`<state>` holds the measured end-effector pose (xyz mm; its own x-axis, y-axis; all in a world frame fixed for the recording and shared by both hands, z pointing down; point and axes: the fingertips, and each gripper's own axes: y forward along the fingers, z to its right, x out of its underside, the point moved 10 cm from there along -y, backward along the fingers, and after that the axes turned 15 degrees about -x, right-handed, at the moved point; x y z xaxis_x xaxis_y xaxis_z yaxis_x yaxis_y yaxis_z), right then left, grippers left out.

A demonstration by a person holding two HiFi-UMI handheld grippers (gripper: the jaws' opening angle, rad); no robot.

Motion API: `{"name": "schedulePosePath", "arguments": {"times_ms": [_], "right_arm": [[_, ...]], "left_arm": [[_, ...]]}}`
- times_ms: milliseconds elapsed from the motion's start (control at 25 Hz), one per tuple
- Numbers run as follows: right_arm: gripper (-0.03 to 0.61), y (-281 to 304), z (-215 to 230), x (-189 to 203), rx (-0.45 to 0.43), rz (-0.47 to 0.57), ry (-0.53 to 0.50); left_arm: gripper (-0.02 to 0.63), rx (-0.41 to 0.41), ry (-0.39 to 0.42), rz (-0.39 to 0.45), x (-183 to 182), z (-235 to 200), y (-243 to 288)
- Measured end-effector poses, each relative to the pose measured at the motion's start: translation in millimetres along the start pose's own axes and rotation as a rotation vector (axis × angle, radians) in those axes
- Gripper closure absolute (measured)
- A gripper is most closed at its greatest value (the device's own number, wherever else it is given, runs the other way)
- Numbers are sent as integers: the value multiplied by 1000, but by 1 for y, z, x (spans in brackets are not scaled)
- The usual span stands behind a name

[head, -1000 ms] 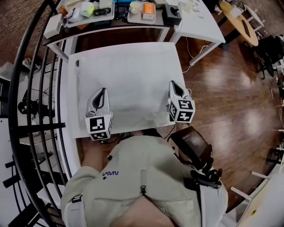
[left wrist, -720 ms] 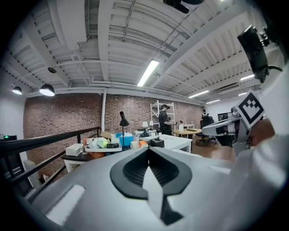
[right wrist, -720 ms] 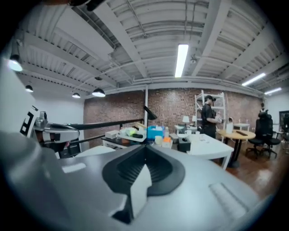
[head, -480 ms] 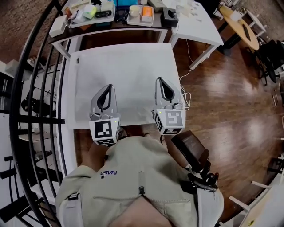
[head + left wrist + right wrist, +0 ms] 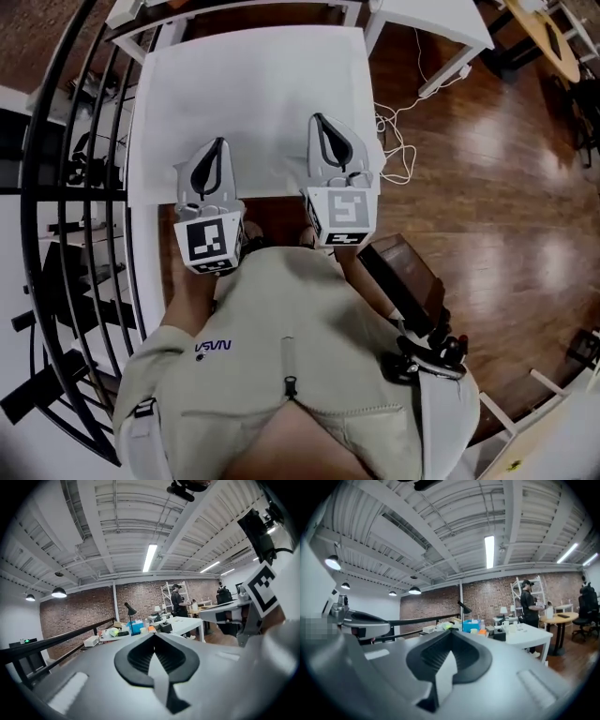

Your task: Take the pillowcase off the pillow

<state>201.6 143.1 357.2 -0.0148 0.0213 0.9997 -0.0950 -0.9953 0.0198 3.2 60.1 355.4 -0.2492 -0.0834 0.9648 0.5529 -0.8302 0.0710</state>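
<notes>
The pillow in its white pillowcase (image 5: pixel 262 94) lies flat on the white table (image 5: pixel 139 131) in the head view. My left gripper (image 5: pixel 217 142) hovers over the pillow's near left part, and my right gripper (image 5: pixel 319 119) over its near right part. Both are raised off it and point away from me. In the left gripper view the left gripper (image 5: pixel 153 637) has its black pads together. The right gripper (image 5: pixel 451 632) looks the same in its own view. I see no cloth in either one. Both gripper views face the room, so the pillow is hidden there.
A black railing (image 5: pixel 66 187) runs along the table's left side. A white cable (image 5: pixel 398 150) lies on the wooden floor to the right, by another white table (image 5: pixel 431 14). A cluttered table (image 5: pixel 136 626) stands ahead, with a person (image 5: pixel 529 604) and a round table (image 5: pixel 562 617) beyond.
Both grippers have lifted from the pillow's near edge and come back toward my body, the right one also shifting left. The head view has tipped down, so the cluttered far table is gone from it.
</notes>
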Motion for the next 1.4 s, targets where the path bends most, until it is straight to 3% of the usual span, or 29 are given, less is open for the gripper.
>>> {"name": "schedulePosePath", "arguments": {"times_ms": [120,320,560,920,1400], "right_arm": [[575,11,-12,-4,-29,-2,-36],[575,36,-35,-10,0,-54,-88],[575,36,-22,-21,34,-33,-62],[577,32,-30,-23,22,-52,-101],[578,32,-30,-22,20,-51,-88]], "left_arm": [[607,-28,-21,5,6,-12,2],[607,16,-23,20,15,-41,15],[607,31,-2,-2,5,-41,29],[607,87,-24,16,0,-34,39],[607,98,-34,20,1,-34,39]]}}
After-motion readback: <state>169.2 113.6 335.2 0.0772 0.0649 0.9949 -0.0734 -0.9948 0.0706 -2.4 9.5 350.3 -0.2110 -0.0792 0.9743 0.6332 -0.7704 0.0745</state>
